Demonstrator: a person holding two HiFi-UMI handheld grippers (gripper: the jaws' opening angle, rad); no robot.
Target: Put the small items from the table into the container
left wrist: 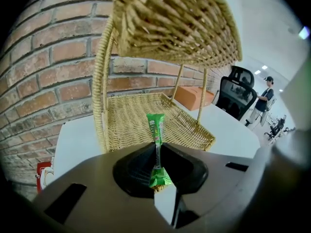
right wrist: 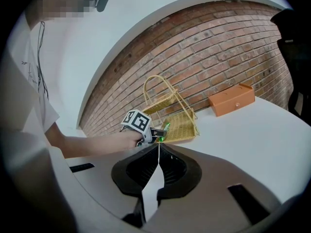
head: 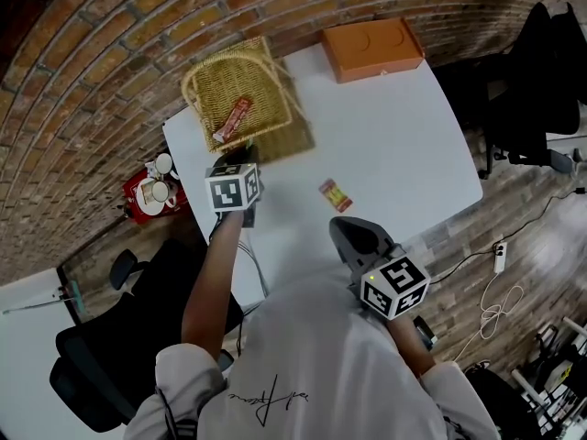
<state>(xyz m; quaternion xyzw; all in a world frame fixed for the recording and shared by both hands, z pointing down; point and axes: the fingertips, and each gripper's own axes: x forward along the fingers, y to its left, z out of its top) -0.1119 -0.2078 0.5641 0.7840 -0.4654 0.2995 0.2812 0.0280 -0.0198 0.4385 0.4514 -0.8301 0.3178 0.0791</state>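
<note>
A wicker basket point(head: 261, 88) stands at the table's far left with a red packet point(head: 232, 119) lying in it. My left gripper point(head: 242, 159) is at the basket's near edge, shut on a thin green sachet point(left wrist: 156, 126) that sticks up out of the jaws point(left wrist: 157, 152) just before the basket's tray point(left wrist: 131, 123). A red and yellow packet point(head: 335, 194) lies on the white table point(head: 404, 145) between the two grippers. My right gripper point(head: 343, 226) hovers near the front edge; its jaws point(right wrist: 159, 147) are shut with nothing in them. The right gripper view also shows the left gripper point(right wrist: 154, 135), the sachet point(right wrist: 165, 128) and the basket point(right wrist: 181, 124).
An orange box point(head: 371, 49) sits at the table's far edge. A brick wall point(head: 92, 71) runs behind the basket. A red tray with cups point(head: 151, 191) sits off the table's left side, and black office chairs point(head: 541, 81) stand at the right. A person point(left wrist: 265, 98) stands far off.
</note>
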